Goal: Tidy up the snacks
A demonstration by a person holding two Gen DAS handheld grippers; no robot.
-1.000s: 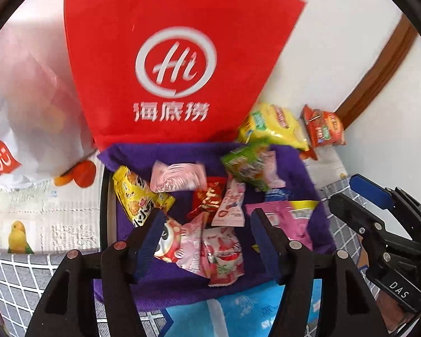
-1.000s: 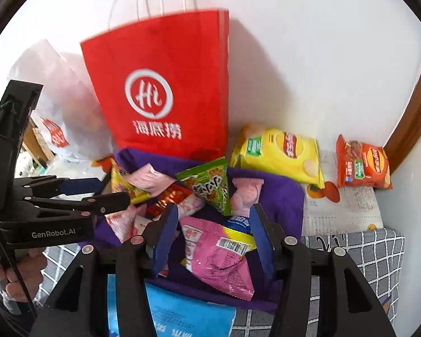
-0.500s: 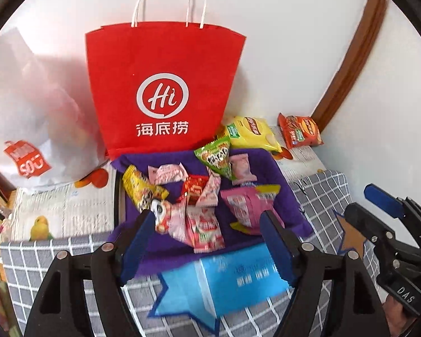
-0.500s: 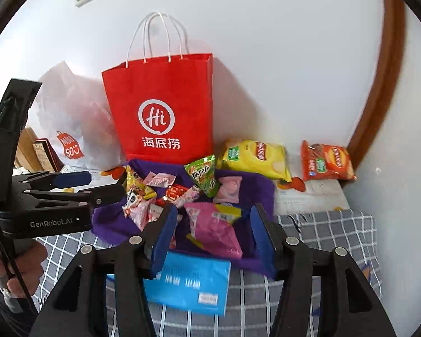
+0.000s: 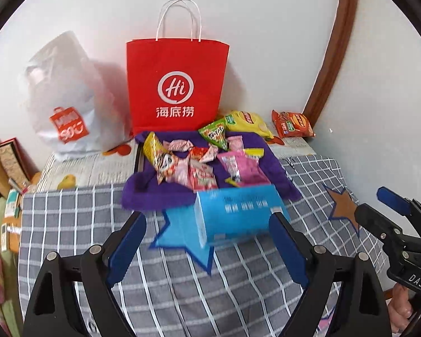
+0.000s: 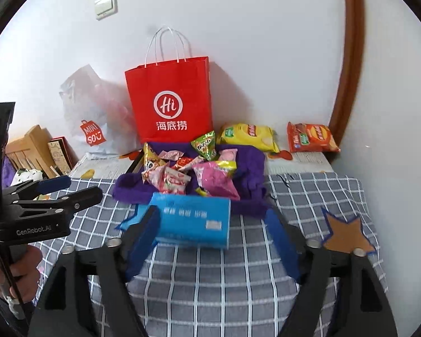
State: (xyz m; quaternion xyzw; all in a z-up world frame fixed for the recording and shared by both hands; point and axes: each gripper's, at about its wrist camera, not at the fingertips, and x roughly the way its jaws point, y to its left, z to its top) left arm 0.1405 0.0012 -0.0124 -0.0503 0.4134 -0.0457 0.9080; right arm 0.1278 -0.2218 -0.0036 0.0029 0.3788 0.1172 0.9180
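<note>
Several small snack packets (image 5: 199,165) lie heaped on a purple cloth (image 5: 143,193), also in the right wrist view (image 6: 179,174). A pink packet (image 6: 216,182) lies at the heap's right. A blue box (image 5: 235,213) (image 6: 192,221) stands in front of the cloth. A yellow chip bag (image 6: 248,136) and an orange chip bag (image 6: 311,137) lie behind on the right. A red paper bag (image 5: 176,87) stands against the wall. My left gripper (image 5: 207,244) is open and empty, short of the blue box. My right gripper (image 6: 213,241) is open and empty, near the box.
A white plastic bag (image 5: 67,101) sits left of the red bag. The surface has a grey checked cover (image 6: 238,280) with star patches (image 6: 348,236). Books and boxes (image 6: 36,151) stand at the far left. A brown door frame (image 6: 348,56) runs up the right wall.
Both grippers have pulled back and away from the snack heap, so the whole bag, the blue box and the checked cover come into view. Both stay open and empty.
</note>
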